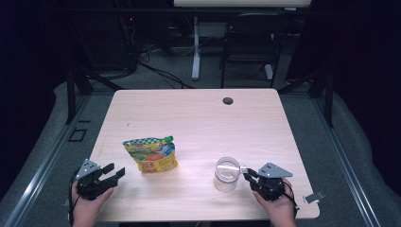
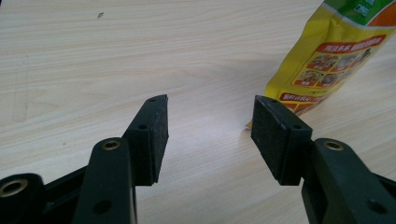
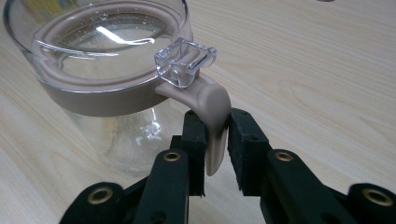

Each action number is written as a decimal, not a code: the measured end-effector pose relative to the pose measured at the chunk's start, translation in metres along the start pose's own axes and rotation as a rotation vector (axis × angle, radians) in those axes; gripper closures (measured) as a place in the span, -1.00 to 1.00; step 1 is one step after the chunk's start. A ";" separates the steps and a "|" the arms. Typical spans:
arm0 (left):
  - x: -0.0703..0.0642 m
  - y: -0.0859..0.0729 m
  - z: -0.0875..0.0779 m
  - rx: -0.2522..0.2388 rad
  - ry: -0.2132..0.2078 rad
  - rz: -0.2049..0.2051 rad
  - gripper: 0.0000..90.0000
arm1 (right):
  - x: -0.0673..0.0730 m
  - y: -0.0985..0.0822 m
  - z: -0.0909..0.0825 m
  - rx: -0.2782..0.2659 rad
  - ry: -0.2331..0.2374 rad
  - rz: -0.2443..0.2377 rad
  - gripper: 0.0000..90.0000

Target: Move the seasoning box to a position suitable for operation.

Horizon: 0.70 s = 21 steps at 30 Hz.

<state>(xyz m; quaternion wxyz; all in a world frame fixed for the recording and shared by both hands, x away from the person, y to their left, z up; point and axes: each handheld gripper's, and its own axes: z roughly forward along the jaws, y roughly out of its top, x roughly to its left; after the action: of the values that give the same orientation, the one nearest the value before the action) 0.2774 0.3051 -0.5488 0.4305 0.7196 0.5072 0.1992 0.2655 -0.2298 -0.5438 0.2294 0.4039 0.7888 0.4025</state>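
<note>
A clear glass jar (image 1: 227,175) with a beige seal ring and clear lid stands on the wooden table (image 1: 198,118), front right. In the right gripper view the jar (image 3: 107,70) has a beige latch tab (image 3: 212,112) hanging from a clear clip, and my right gripper (image 3: 216,119) is shut on that tab. In the high view the right gripper (image 1: 247,174) sits just right of the jar. A yellow and green snack pouch (image 1: 151,155) lies left of centre. My left gripper (image 1: 115,170) rests open at the front left, the pouch (image 2: 327,60) beyond its right jaw, with bare wood between its pads (image 2: 154,126).
A round cable hole (image 1: 228,100) sits near the table's far edge. Behind the table stand a dark chair (image 1: 250,42) and a white desk leg (image 1: 195,47). A small metal piece (image 1: 314,196) lies by the front right corner.
</note>
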 end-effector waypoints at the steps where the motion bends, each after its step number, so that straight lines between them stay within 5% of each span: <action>1: 0.000 0.000 0.000 -0.006 -0.007 -0.008 0.03 | 0.000 0.001 0.001 -0.006 0.001 -0.003 0.71; 5: 0.002 0.000 -0.001 -0.019 -0.019 -0.041 0.04 | 0.000 0.003 0.004 -0.001 0.007 -0.026 0.71; 11: 0.004 0.000 0.000 -0.018 -0.026 -0.069 -0.04 | 0.002 0.002 0.004 -0.014 0.048 0.014 0.51; 16: 0.004 -0.001 -0.002 -0.016 -0.035 -0.061 -0.11 | 0.009 0.002 -0.009 0.004 0.023 0.001 0.39; 21: 0.002 -0.001 -0.001 0.035 -0.049 -0.006 -0.03 | 0.008 0.006 -0.025 -0.026 0.003 0.047 0.30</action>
<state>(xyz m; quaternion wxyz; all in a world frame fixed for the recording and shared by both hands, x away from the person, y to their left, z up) 0.2771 0.3075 -0.5494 0.4307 0.7301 0.5019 0.1715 0.2470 -0.2326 -0.5252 0.2240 0.4189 0.7740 0.4186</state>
